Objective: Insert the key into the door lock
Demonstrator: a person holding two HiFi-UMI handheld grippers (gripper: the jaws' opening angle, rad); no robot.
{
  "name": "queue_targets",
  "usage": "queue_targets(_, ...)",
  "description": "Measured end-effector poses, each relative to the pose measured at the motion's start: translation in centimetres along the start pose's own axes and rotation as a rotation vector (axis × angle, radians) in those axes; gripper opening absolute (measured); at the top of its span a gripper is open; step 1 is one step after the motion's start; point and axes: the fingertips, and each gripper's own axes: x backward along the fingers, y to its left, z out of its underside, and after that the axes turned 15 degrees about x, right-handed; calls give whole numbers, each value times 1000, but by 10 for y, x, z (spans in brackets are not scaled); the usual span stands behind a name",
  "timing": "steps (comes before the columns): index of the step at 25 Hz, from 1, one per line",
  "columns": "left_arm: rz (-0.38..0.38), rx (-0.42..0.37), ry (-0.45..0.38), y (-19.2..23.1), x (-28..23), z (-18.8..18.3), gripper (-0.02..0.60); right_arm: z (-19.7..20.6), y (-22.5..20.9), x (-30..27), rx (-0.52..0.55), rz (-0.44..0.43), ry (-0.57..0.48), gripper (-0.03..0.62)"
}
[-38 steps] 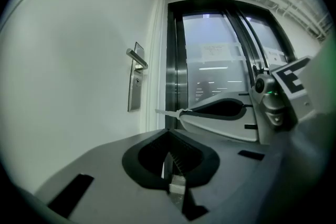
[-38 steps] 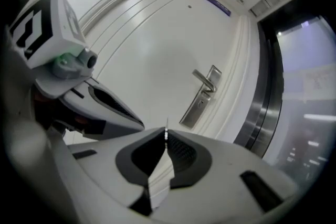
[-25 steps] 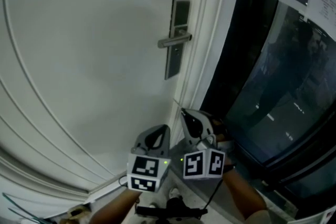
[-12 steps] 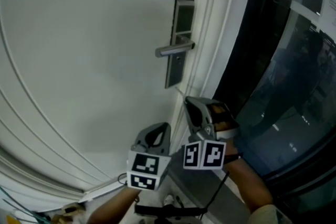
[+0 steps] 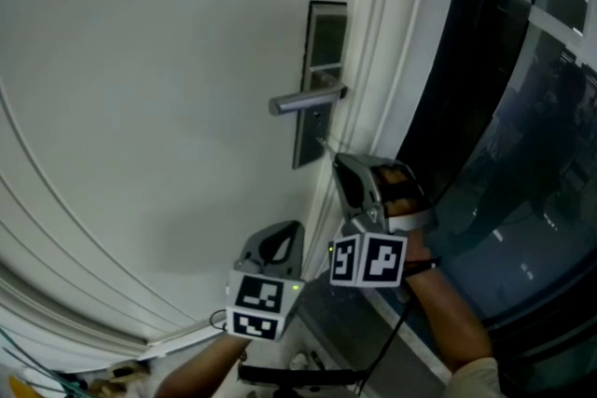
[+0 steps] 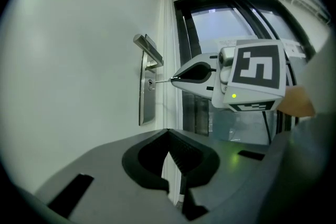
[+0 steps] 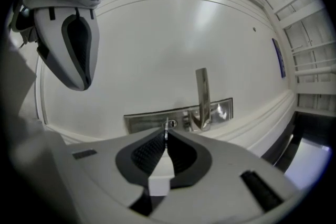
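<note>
A steel lock plate (image 5: 315,89) with a lever handle (image 5: 306,100) sits on the white door (image 5: 149,107). My right gripper (image 5: 338,159) is shut on a key (image 5: 326,147) just below the handle, its thin blade pointing at the plate. In the right gripper view the key (image 7: 166,130) stands out of the right gripper (image 7: 166,135), its tip right by the keyhole (image 7: 172,124). From the left gripper view the key (image 6: 163,80) nearly touches the keyhole (image 6: 150,83). My left gripper (image 5: 287,230) hangs lower, shut and empty (image 6: 169,132).
The white door frame (image 5: 373,61) runs beside the lock plate. Dark glass panels (image 5: 504,107) fill the right side. Cables and small clutter (image 5: 56,377) lie on the floor at the lower left.
My right gripper has risen with the key toward the lock plate, so the key tip is now at the keyhole. The left gripper has hardly moved.
</note>
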Motion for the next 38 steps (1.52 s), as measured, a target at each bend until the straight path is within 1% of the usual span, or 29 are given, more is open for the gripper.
queue_targets(4, -14, -7, -6, 3, -7, -4, 3, 9, -3, -15, 53, 0, 9, 26)
queue_targets(8, -28, -7, -10, 7, -11, -5, 3, 13, -9, -27, 54, 14, 13, 25)
queue_targets(18, -61, 0, -14, 17, -15, -4, 3, 16, -9, -44, 74, 14, 7, 25)
queue_targets(30, -67, 7, -15, 22, -20, -3, 3, 20, -9, -54, 122, 18, 17, 25)
queue_targets(38, -59, 3, -12, 18, -23, -2, 3, 18, -14, -54, 126, 24, 12, 31)
